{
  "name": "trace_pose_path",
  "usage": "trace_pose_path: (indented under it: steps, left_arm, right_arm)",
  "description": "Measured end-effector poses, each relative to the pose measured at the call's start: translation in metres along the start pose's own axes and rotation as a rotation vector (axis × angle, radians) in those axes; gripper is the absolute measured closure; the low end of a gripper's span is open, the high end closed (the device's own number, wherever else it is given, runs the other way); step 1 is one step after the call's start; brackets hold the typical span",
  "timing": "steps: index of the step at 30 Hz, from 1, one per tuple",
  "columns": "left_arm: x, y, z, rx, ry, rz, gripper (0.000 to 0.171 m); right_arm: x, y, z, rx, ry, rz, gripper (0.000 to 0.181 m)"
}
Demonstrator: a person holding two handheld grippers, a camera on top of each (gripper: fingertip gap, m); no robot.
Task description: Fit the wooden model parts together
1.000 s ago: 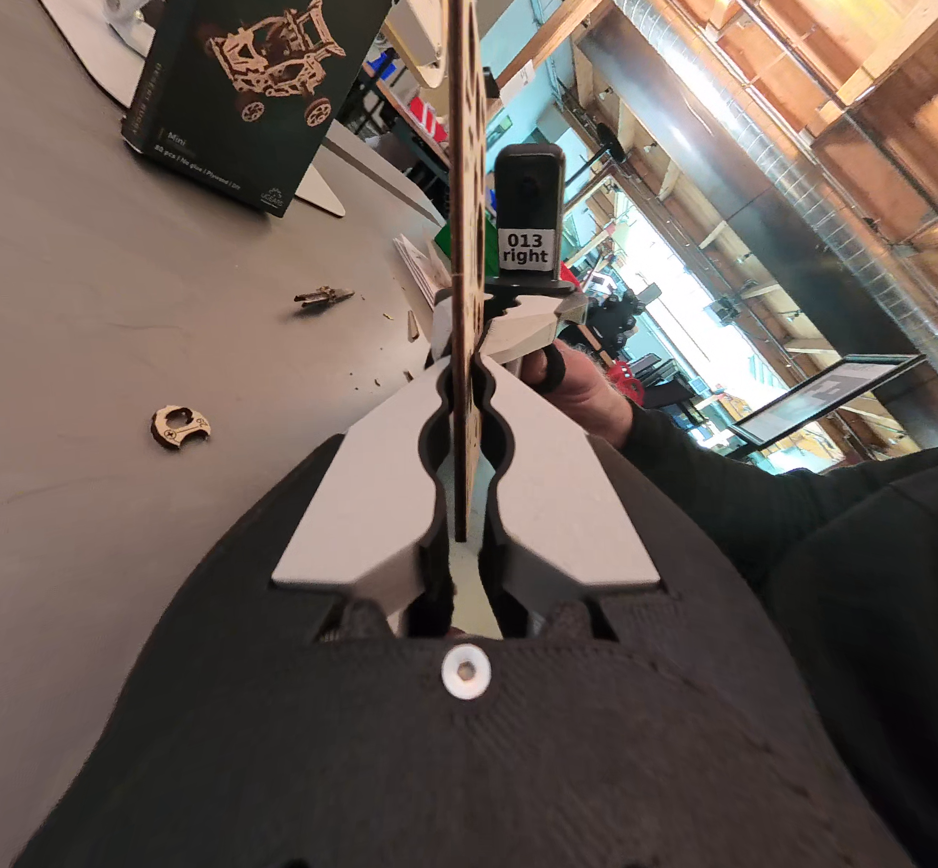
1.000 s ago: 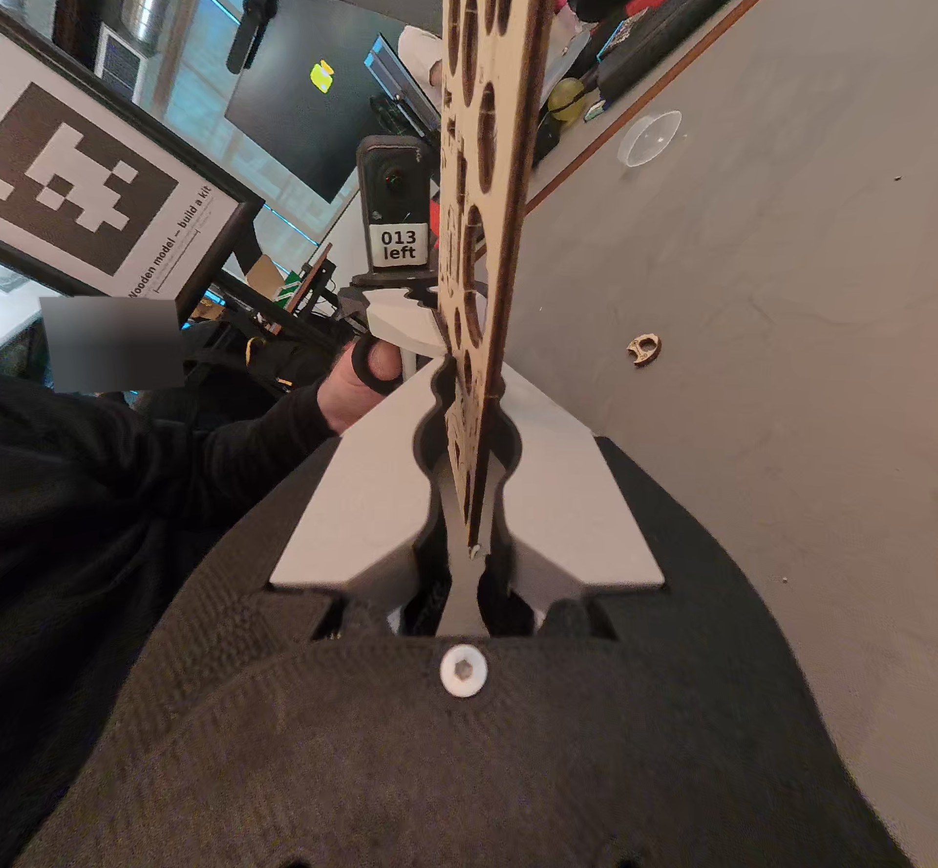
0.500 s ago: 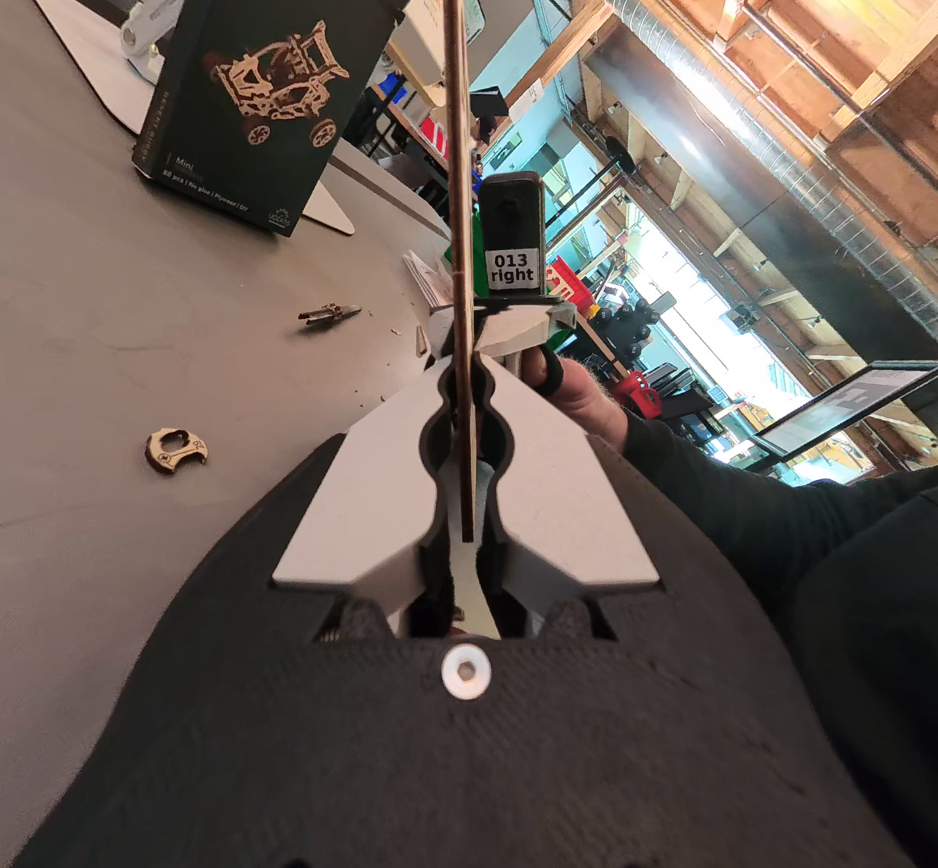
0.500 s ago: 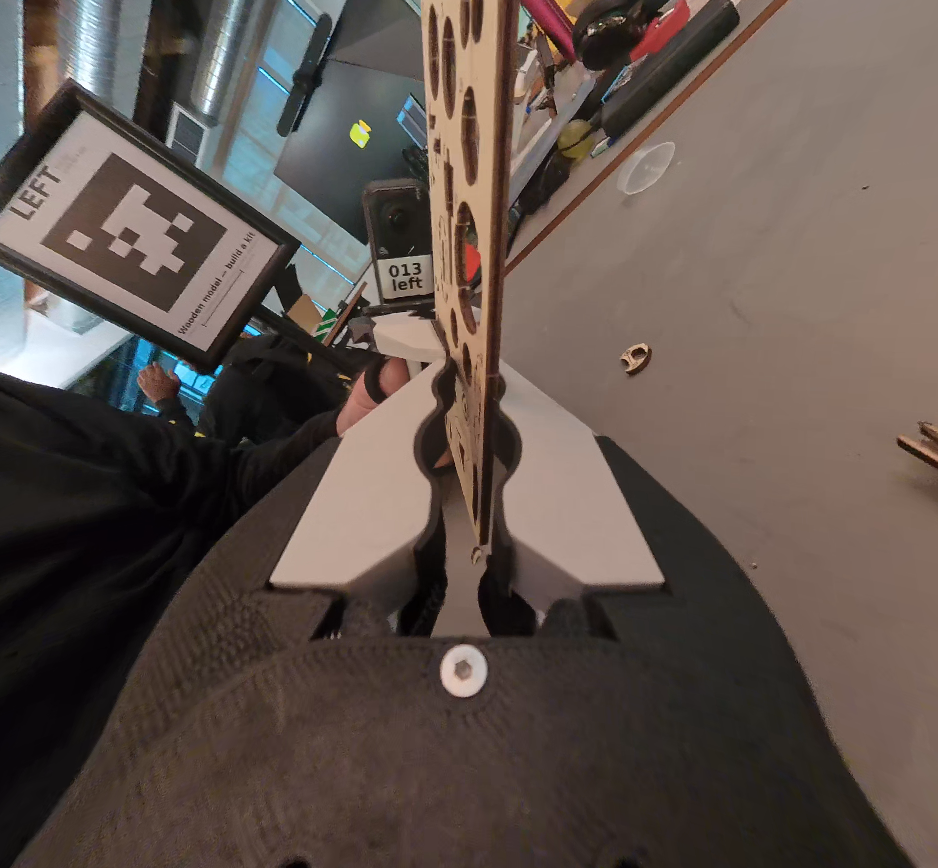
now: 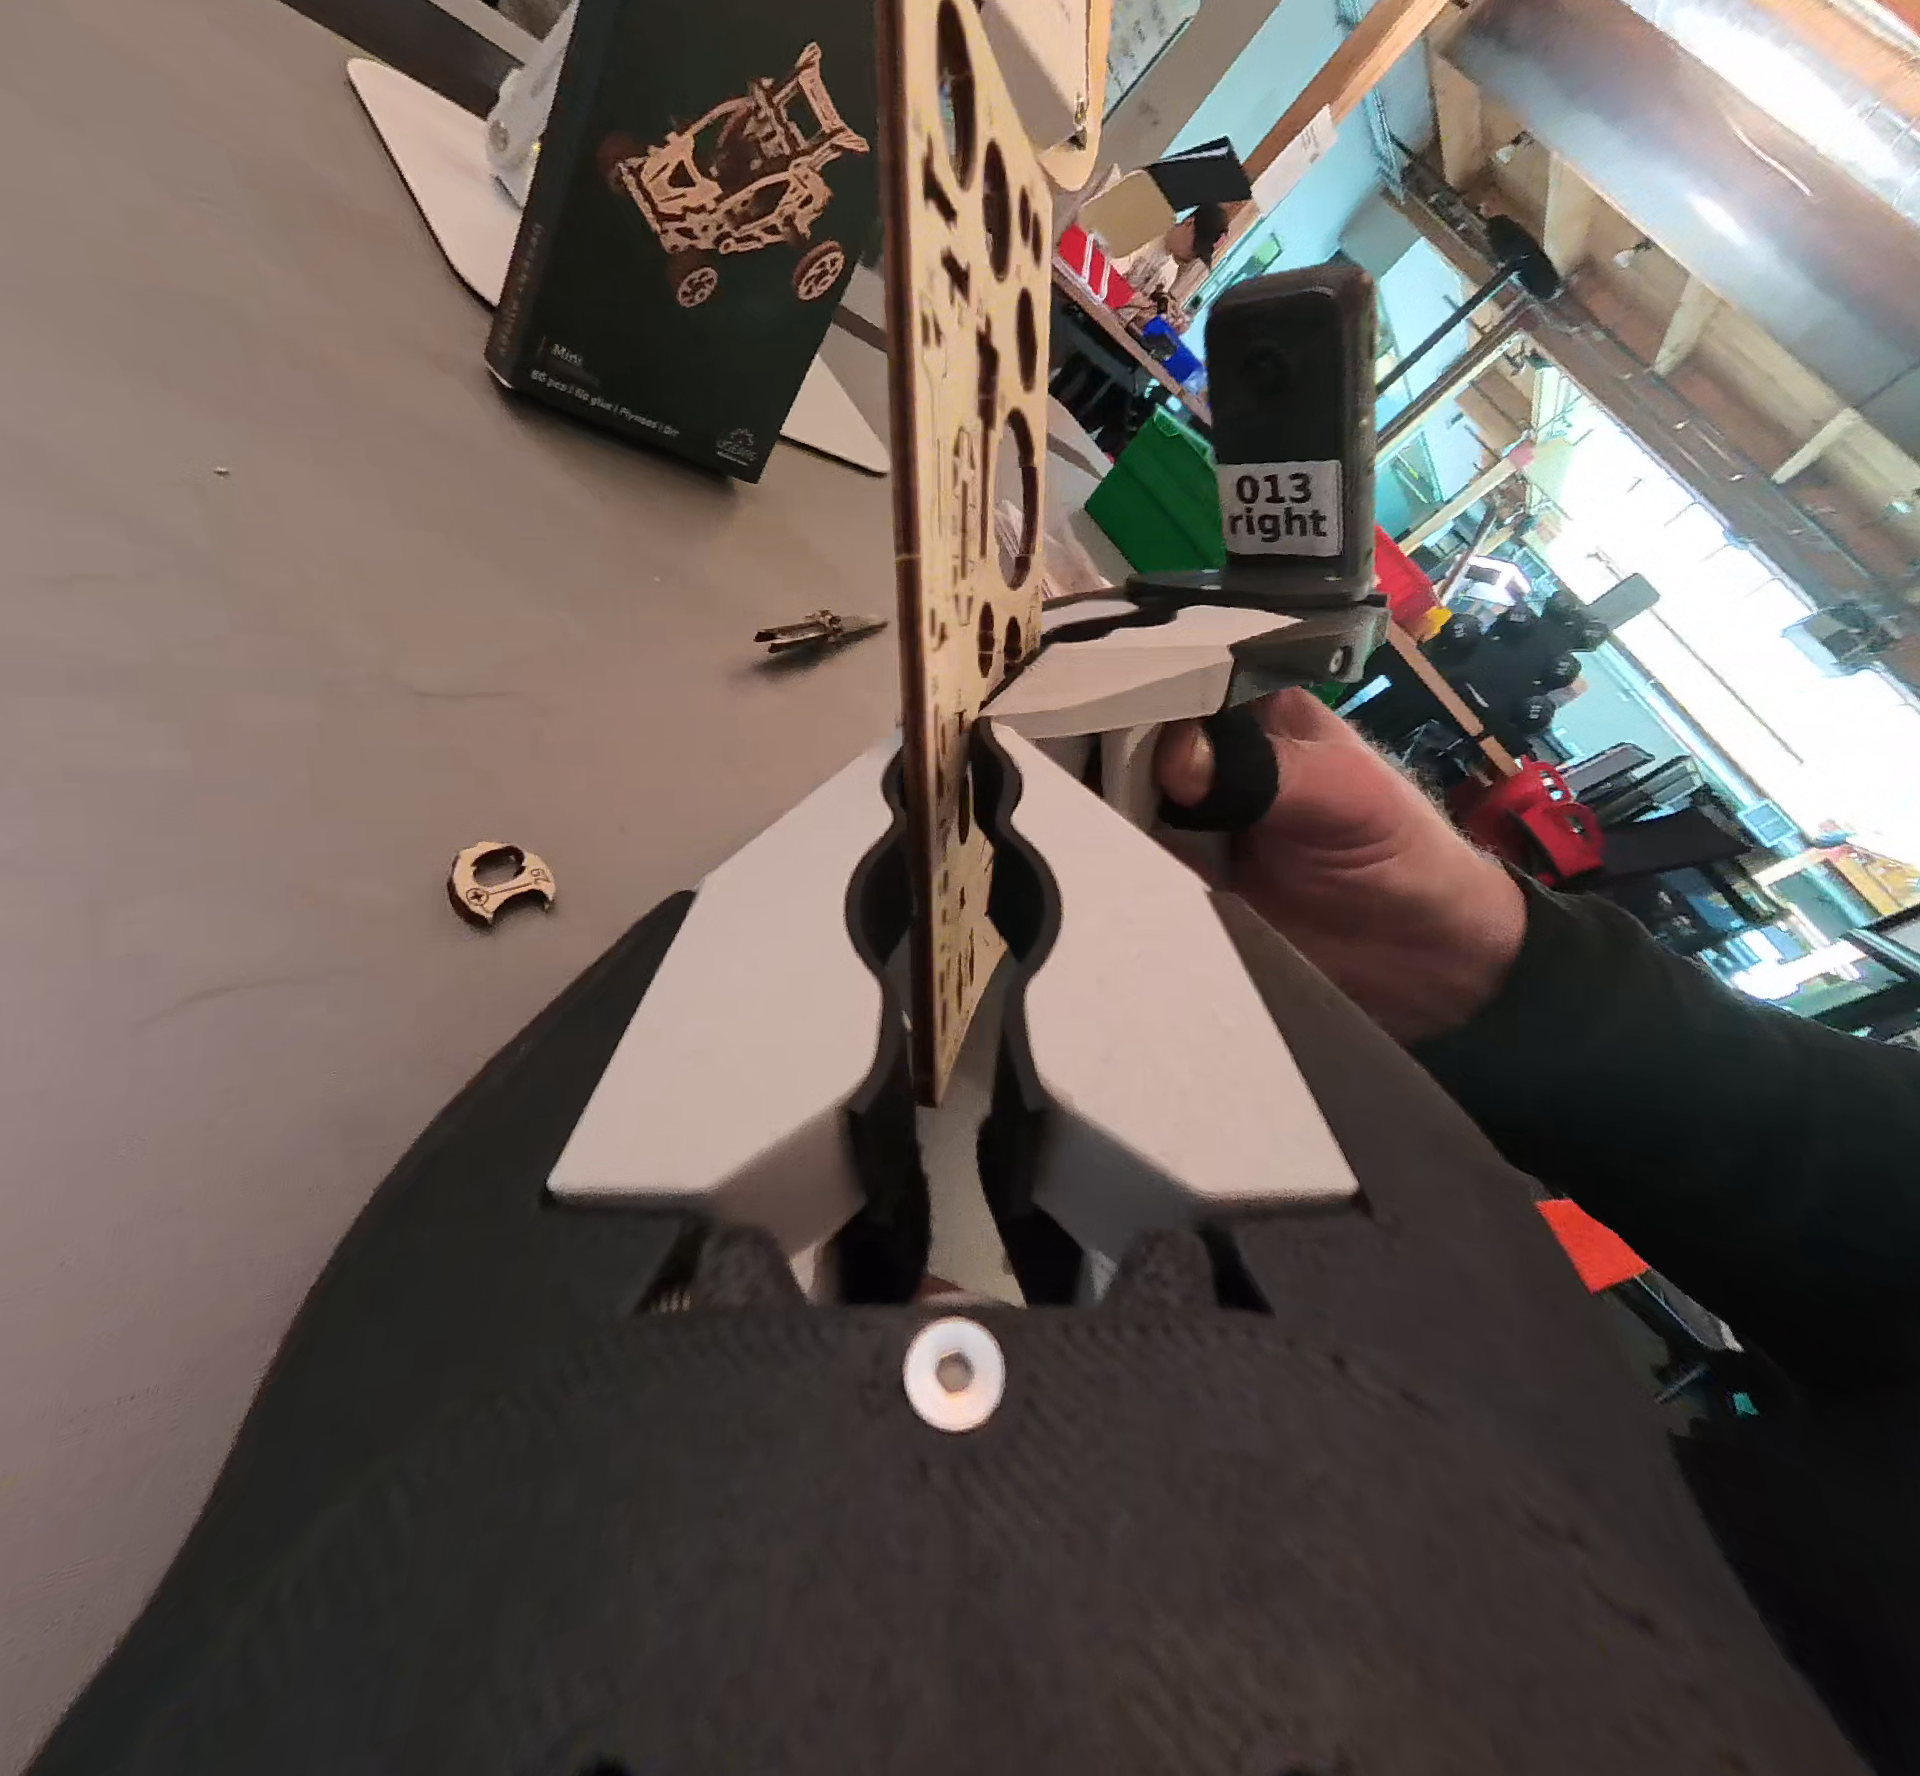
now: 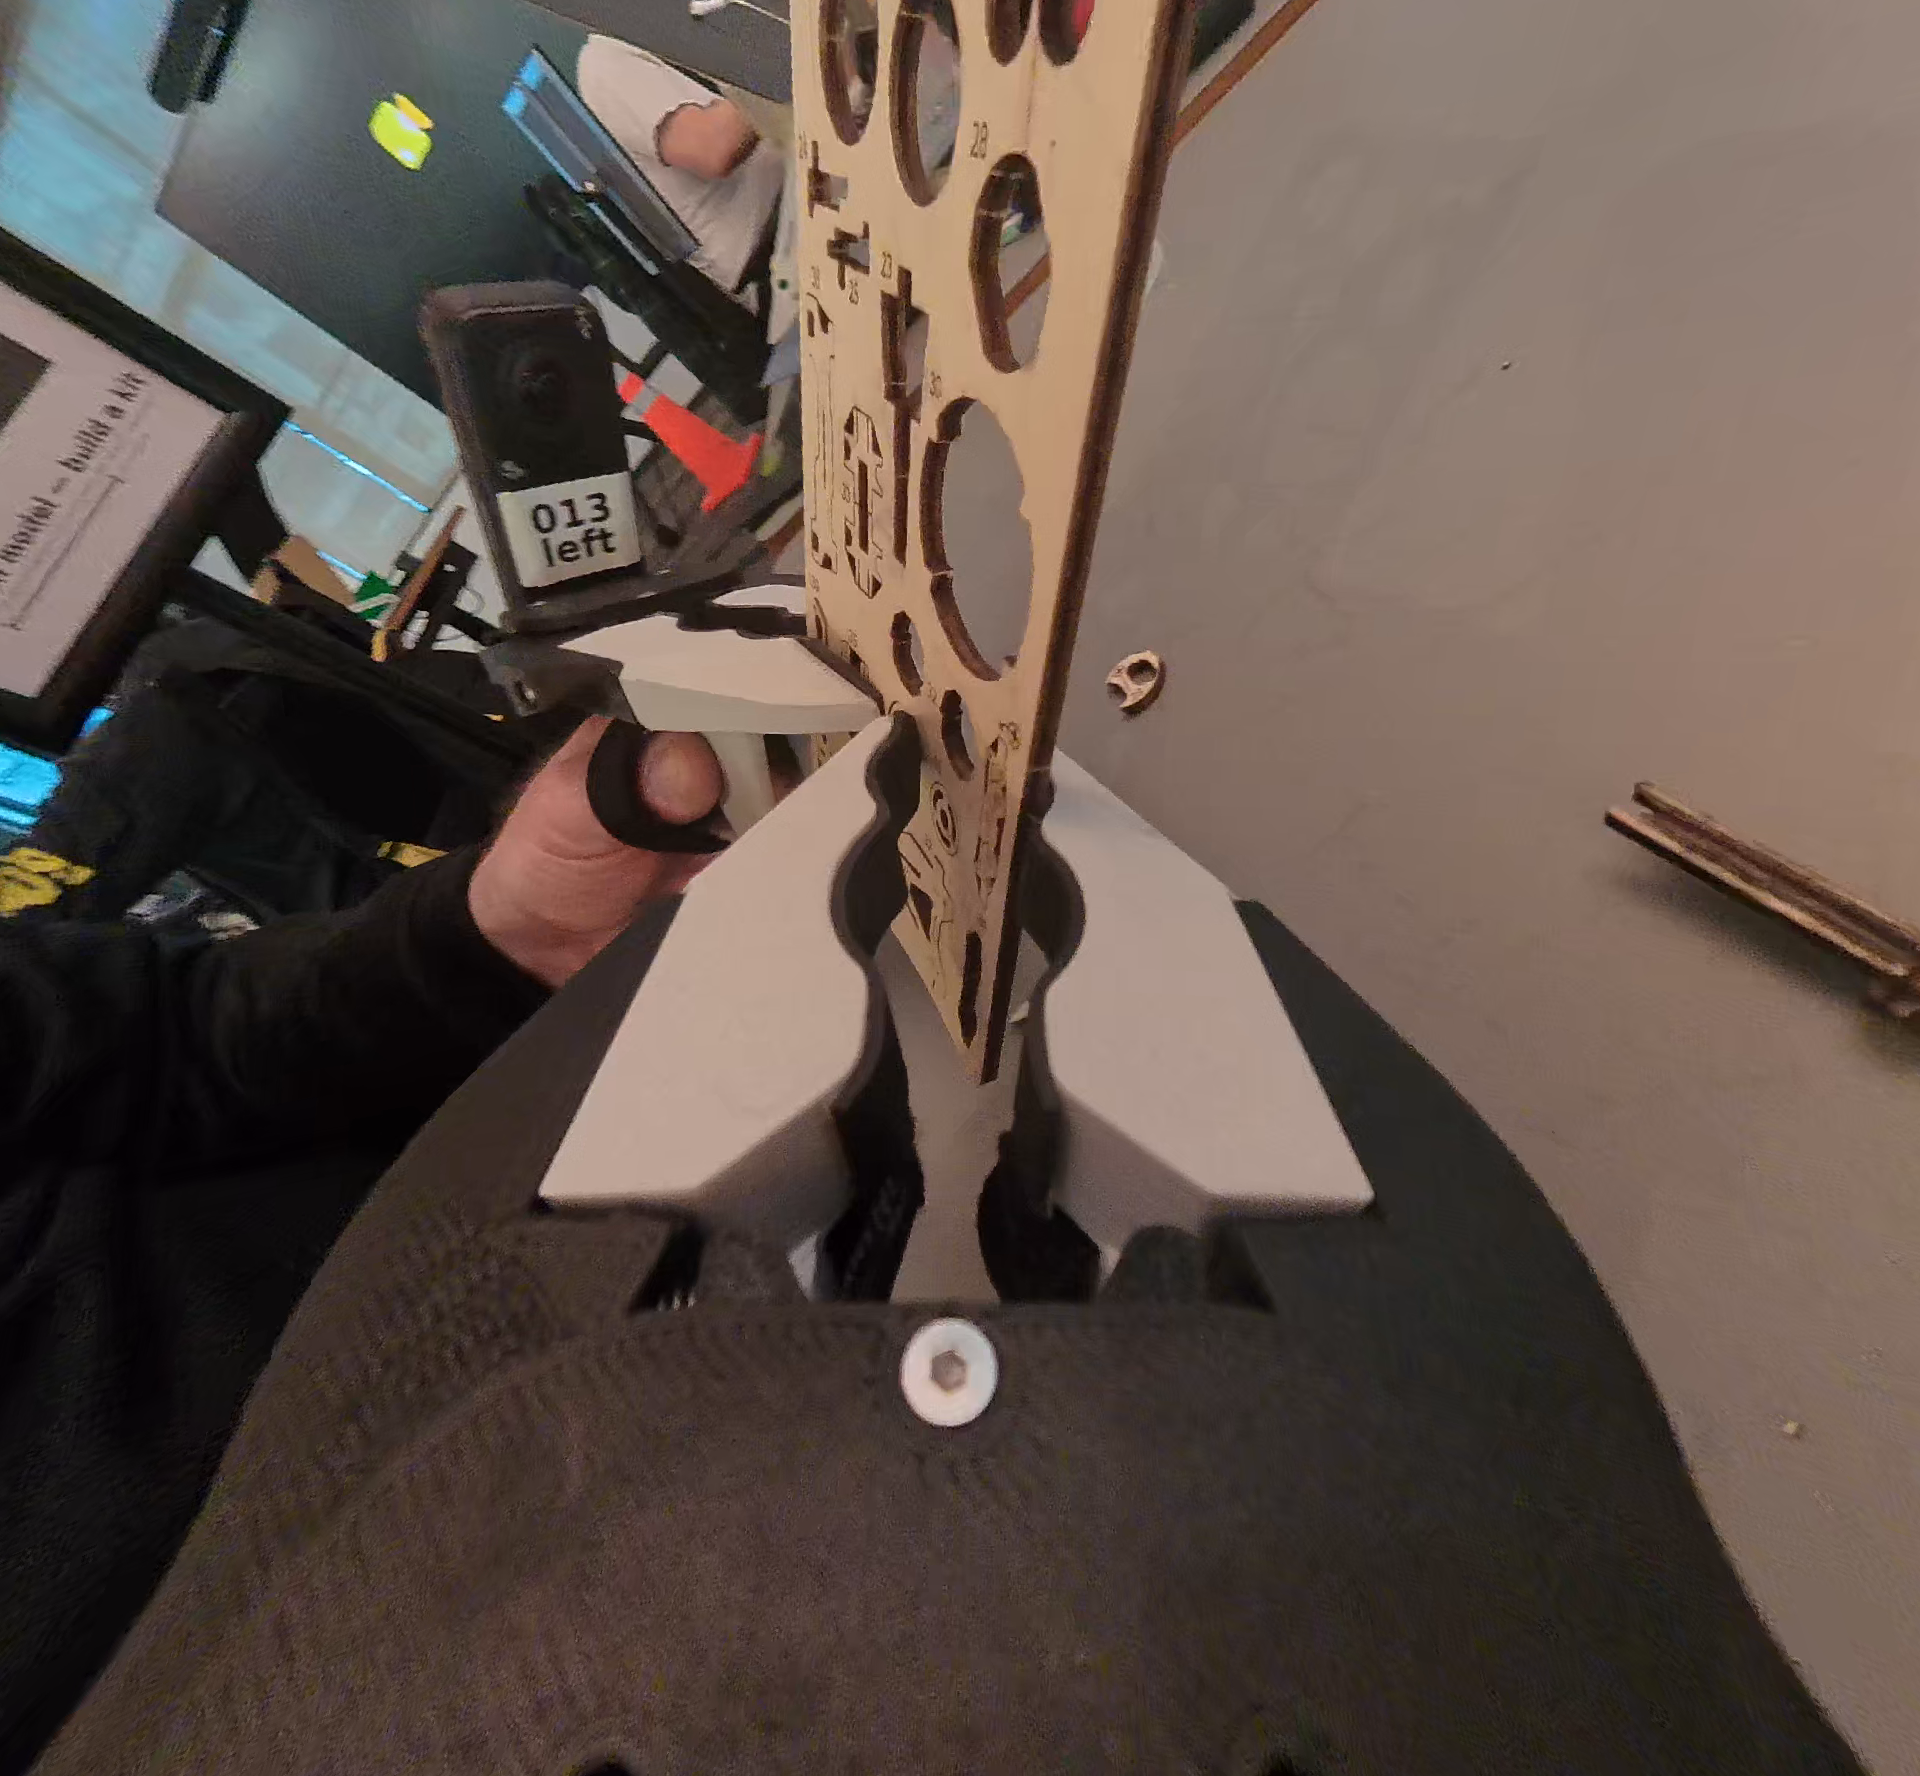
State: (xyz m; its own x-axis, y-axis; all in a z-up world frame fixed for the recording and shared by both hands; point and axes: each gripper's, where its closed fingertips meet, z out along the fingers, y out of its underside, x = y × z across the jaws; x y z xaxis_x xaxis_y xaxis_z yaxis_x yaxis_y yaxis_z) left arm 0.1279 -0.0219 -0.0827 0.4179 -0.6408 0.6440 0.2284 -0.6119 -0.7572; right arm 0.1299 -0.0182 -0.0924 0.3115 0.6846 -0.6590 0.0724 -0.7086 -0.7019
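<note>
Since 1 s ago you've swung the plywood sheet (image 5: 961, 500) from nearly edge-on to angled, so its cut-out face now shows in both wrist views.

Left hand-held gripper (image 5: 940, 760) is clamped on the sheet's lower edge. Right hand-held gripper (image 6: 961, 750): sheet sits in the gap, touching the right-side finger; left-side finger looks apart from it, so can't tell if it's truly clamped.

Sheet is held upright above the grey tabletop (image 5: 260, 583).

Handling, my read: thin, light, stiff but brittle, esp. around the holes. Grip the solid border, not the narrow webs; don't twist.

Loose wooden piece (image 5: 499, 885) and small wood assembly (image 6: 1766, 885) lie on the tabletop.

Writing: dark kit box (image 5: 686, 199), both cam labels, small nos. on the sheet; not repeated.
</note>
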Motion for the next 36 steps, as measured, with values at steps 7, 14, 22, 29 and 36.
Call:
trace_pose_path:
  steps: [7,14,22,29,36]
  left_arm:
    - [-0.004,-0.001,0.002,-0.001,-0.031,0.028,0.168]
    - [0.005,-0.001,0.001,-0.006,0.059,-0.016,0.170]
    - [-0.001,0.002,0.003,-0.016,-0.018,0.024,0.170]
    - [-0.011,0.004,0.005,-0.019,-0.139,0.079,0.166]
    - [-0.002,-0.001,0.007,0.002,-0.010,0.024,0.168]
  right_arm:
    - [0.014,-0.004,0.000,-0.013,0.184,-0.078,0.153]
    - [0.005,-0.004,-0.003,0.015,0.008,0.015,0.149]
    - [0.014,0.000,0.000,0.003,0.119,-0.008,0.153]
    - [0.023,0.000,0.001,-0.011,0.305,-0.082,0.151]
    - [0.017,-0.009,-0.004,-0.008,0.229,-0.133,0.152]
